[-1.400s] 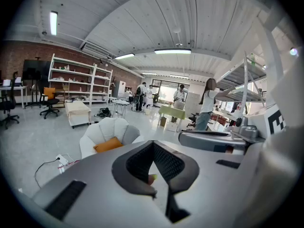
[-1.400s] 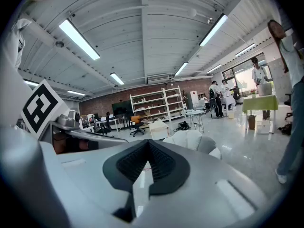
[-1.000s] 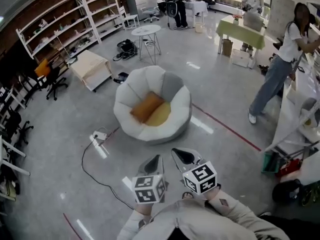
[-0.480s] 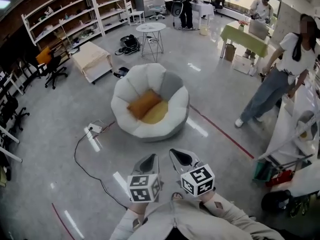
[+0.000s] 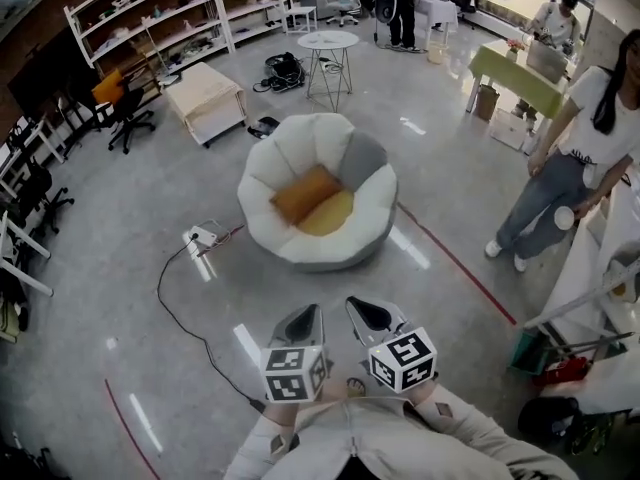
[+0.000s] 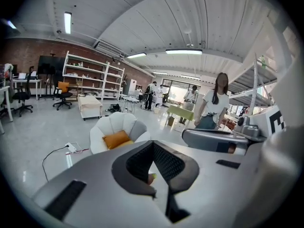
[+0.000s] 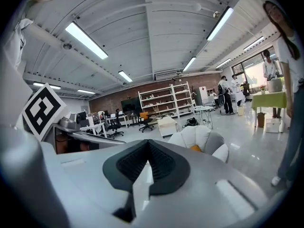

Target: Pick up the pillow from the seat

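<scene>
An orange pillow [image 5: 306,193] lies tilted in a round white seat [image 5: 270,168], on top of its yellow cushion [image 5: 335,214]. In the left gripper view the pillow [image 6: 116,139] shows just left of the jaws, still far off. The right gripper view shows only an orange sliver [image 7: 195,148] of it inside the seat [image 7: 199,137]. My left gripper [image 5: 303,320] and right gripper [image 5: 366,313] are held side by side close to my body, a good stretch of floor short of the seat. Both are shut and hold nothing, pads pressed together [image 6: 153,143] [image 7: 148,154].
A power strip [image 5: 201,237] and its black cable lie on the floor left of the seat. A red tape line [image 5: 455,261] runs to its right. A person [image 5: 570,158] stands at the right. Beyond the seat are a round table [image 5: 328,43], a low wooden cart [image 5: 207,98] and shelving [image 5: 150,18].
The head view has shifted, so the seat sits slightly more to the right. The person at the right has stepped along. Both grippers stay shut in the same place.
</scene>
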`<state>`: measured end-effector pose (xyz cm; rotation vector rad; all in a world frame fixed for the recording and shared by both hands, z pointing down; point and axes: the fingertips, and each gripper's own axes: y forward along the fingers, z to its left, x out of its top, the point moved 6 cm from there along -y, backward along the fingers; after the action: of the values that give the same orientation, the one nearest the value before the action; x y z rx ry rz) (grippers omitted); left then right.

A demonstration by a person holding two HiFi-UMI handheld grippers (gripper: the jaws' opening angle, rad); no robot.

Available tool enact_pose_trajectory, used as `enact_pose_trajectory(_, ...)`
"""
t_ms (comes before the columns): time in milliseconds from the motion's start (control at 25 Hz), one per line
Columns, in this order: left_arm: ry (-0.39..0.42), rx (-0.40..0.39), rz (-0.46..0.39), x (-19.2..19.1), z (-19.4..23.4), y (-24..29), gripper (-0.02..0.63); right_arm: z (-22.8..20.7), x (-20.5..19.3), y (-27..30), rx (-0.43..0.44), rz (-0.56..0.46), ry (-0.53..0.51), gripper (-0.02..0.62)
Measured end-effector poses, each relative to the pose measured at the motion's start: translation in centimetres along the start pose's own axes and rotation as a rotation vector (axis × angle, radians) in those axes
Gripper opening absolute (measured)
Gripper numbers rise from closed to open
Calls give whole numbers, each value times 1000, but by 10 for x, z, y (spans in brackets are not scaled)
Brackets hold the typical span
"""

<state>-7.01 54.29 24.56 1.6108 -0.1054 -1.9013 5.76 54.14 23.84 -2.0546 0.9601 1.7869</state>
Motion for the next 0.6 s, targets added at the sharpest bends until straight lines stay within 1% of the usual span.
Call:
enact_pose_trajectory(240, -32, 39, 5, 8, 22, 4, 6, 0, 6, 16, 33, 18, -5, 0)
enact_pose_trajectory(600, -35, 0, 14, 38, 39, 61, 6, -36, 25, 58, 7, 33, -26, 0)
